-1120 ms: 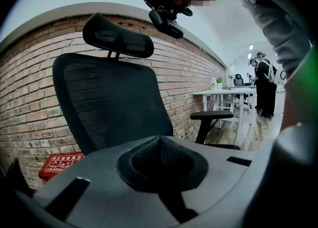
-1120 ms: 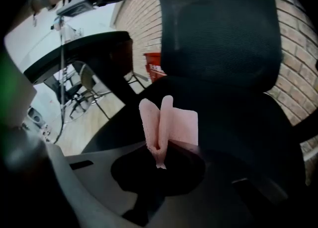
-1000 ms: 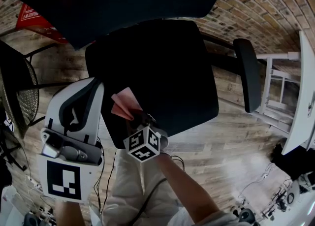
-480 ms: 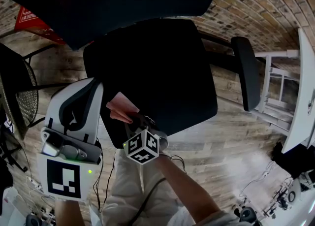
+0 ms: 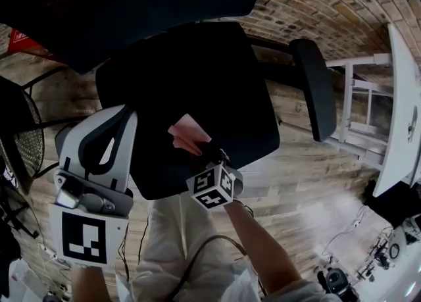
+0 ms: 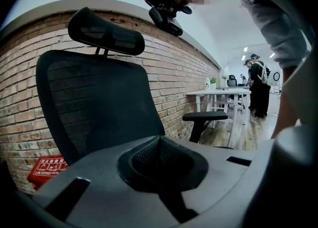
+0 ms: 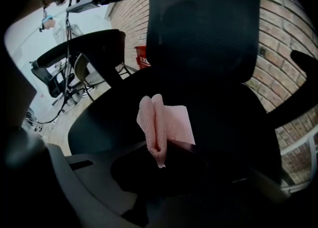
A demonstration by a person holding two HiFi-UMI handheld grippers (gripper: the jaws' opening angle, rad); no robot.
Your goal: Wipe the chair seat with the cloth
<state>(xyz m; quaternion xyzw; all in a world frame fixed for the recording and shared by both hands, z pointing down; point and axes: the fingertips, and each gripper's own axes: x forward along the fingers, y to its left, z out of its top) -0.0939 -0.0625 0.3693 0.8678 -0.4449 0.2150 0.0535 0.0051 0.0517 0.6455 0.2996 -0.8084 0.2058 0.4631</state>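
Note:
The black chair seat [image 5: 197,77] fills the middle of the head view, with its mesh backrest [image 7: 203,23] rising behind. A folded pink cloth [image 5: 187,133] lies pressed on the seat's front half. My right gripper [image 5: 202,151] is shut on the cloth's near edge, and the cloth [image 7: 166,122] sticks up out of the jaws in the right gripper view. My left gripper [image 5: 99,136] hovers off the seat's left front edge, jaws together and holding nothing. It faces the backrest [image 6: 94,103] and the headrest [image 6: 107,33].
A black armrest [image 5: 312,90] stands at the seat's right side. A white desk [image 5: 401,110] runs along the right edge. A red box [image 5: 23,41] sits by the brick wall, a second dark chair [image 5: 20,136] is at the left. Cables lie on the wooden floor.
My right gripper has slid the cloth to the right across the seat, toward its middle. The left gripper has stayed where it was.

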